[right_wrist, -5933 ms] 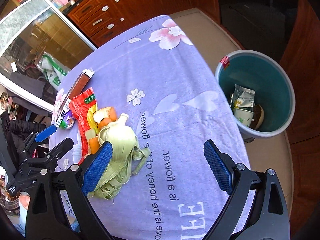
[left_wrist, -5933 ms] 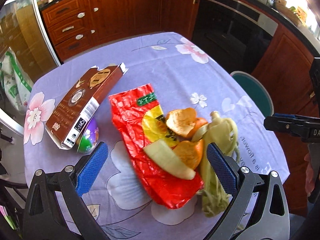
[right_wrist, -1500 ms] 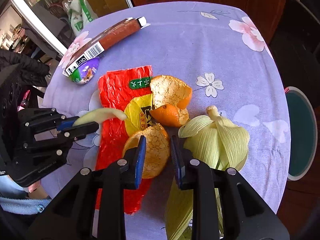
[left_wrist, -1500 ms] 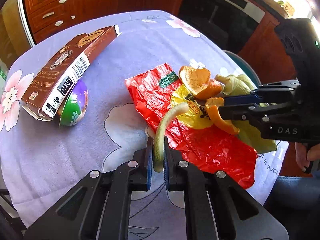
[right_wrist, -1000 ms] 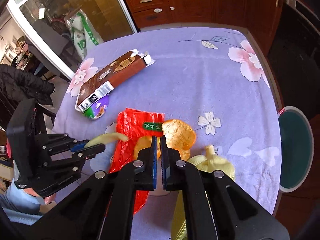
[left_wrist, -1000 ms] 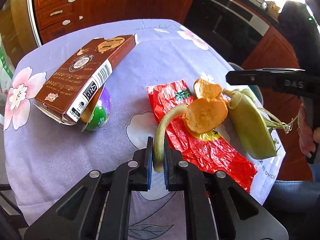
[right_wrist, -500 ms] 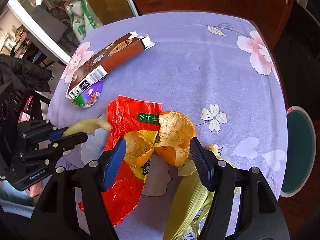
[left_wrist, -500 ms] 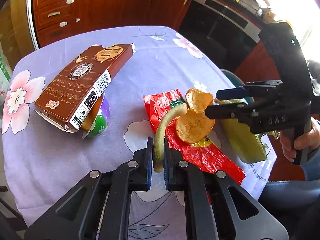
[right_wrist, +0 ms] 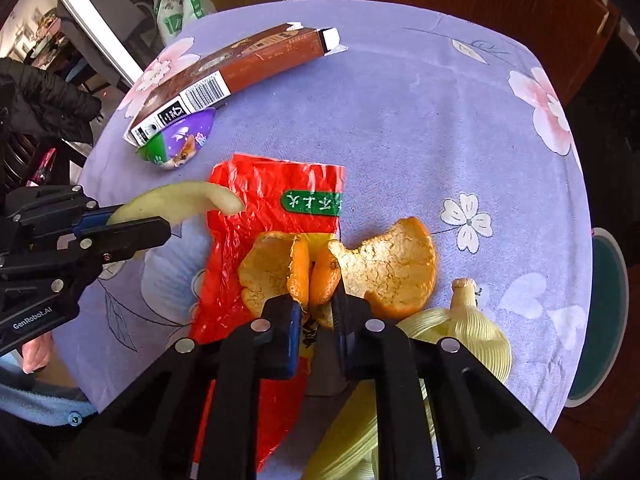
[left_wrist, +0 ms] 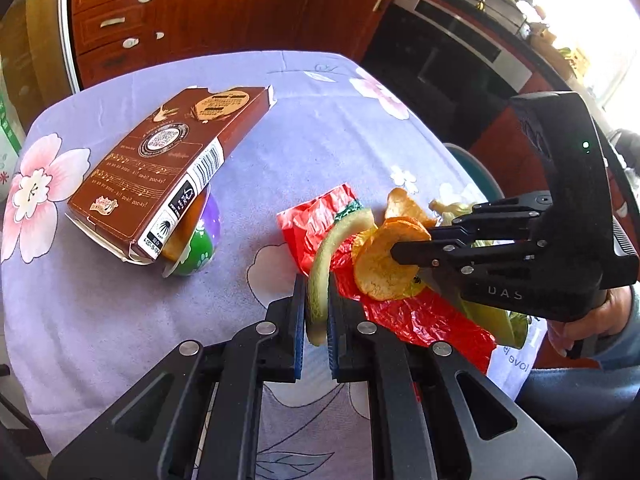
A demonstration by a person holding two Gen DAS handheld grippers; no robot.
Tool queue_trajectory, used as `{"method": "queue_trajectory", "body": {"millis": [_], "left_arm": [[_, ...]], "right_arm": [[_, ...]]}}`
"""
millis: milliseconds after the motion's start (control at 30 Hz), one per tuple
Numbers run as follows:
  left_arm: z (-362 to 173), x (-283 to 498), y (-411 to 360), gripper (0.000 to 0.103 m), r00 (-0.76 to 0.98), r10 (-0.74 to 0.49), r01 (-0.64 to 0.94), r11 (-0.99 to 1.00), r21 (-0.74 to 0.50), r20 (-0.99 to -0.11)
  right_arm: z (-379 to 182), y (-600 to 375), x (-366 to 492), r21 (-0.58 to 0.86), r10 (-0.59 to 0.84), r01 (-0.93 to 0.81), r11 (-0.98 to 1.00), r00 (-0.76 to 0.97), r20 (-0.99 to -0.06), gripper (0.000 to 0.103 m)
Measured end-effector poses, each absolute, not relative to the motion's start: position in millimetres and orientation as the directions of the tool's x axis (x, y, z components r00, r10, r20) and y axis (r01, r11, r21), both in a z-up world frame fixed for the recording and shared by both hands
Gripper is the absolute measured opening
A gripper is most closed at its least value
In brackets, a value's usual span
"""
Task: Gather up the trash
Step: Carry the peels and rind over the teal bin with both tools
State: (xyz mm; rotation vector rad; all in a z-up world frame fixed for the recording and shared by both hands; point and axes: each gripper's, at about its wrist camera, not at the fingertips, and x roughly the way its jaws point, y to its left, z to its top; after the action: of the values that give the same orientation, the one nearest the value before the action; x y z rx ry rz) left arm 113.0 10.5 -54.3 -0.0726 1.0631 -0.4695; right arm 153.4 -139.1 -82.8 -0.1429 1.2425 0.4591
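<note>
My left gripper (left_wrist: 316, 312) is shut on a pale green melon rind (left_wrist: 326, 264), held above the purple tablecloth; the rind also shows in the right wrist view (right_wrist: 180, 204). My right gripper (right_wrist: 316, 312) is shut on orange peels (right_wrist: 304, 268), pinching two pieces together over the red plastic wrapper (right_wrist: 272, 200); in the left wrist view the peels (left_wrist: 384, 264) sit at its tips (left_wrist: 400, 250). A third orange peel (right_wrist: 392, 264) lies beside them. Pale corn husks (right_wrist: 460, 328) lie to the right.
A brown carton (left_wrist: 160, 172) lies on a purple-green plastic egg (left_wrist: 200, 240) at the table's left. A teal trash bin (right_wrist: 604, 312) stands on the floor beyond the table's right edge. Wooden cabinets and an oven lie behind.
My right gripper was open half a second ago and has shut on the orange peels. My left gripper keeps holding the melon rind, little moved.
</note>
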Motion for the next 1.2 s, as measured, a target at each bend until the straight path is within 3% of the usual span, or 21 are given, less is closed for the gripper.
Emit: {"method": "queue_trajectory", "body": {"millis": [367,667,1200], "left_arm": [[-14,103,2,0.01,0.469,-0.388,0.324,0.911,-0.254,-0.793],[27,100,-37,0.01,0.506,-0.405,0.382,0.897,-0.223,-0.761],[43,116,-184,0.01,0.451,-0.39,0.569,0.819,-0.079,-0.803]], "right_arm": [[-8,-170,146,0.34,0.455,-0.342,0.876,0.355,-0.816,0.012],[36,-215,125,0.326,0.441,-0.304,0.895,0.493,-0.75,0.012],[42,-368,95,0.406,0.349,-0.074,0.911,0.663,-0.663,0.012]]}}
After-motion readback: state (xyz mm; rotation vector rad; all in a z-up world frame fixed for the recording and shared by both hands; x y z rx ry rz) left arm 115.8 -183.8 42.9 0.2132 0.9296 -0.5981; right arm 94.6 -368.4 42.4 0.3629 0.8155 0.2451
